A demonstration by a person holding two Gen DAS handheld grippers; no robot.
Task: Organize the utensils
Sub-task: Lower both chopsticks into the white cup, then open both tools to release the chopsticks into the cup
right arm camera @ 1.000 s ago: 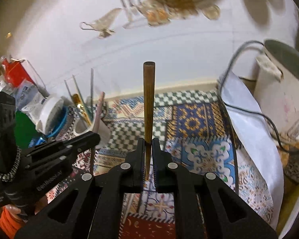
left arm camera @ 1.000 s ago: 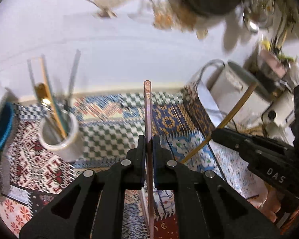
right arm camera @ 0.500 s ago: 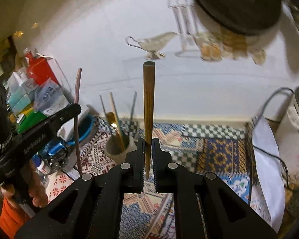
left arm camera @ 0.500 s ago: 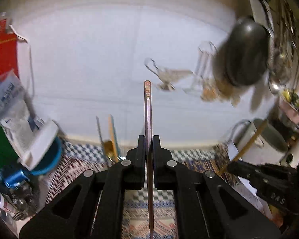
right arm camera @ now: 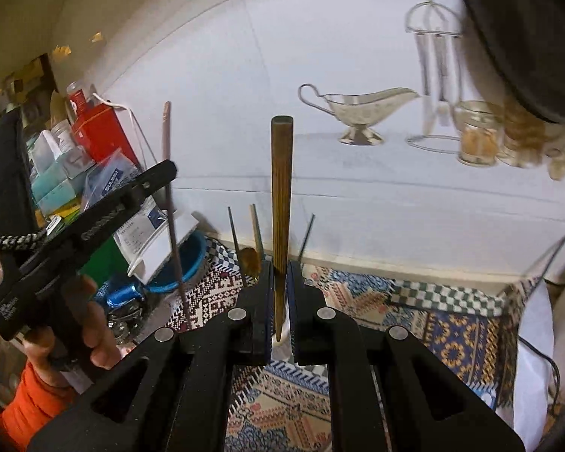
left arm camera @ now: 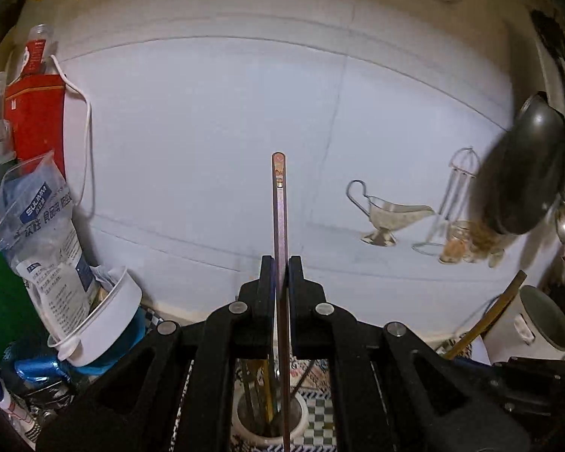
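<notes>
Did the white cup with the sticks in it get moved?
Cannot tell. The white cup only slid lower in the left view, and the patterned mat slid with it.

A white tiled wall (left arm camera: 214,120) is filling the view; a patterned cloth (right arm camera: 425,312) is covering the desk toward five o'clock, dimly lit.

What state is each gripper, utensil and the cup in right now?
Left gripper: shut on the thin chopstick, upright.
Right gripper: shut on the wooden chopstick, upright.
Cup: standing below the left fingers, utensils already in it.
Sauce boat: upright on the ledge.
</notes>
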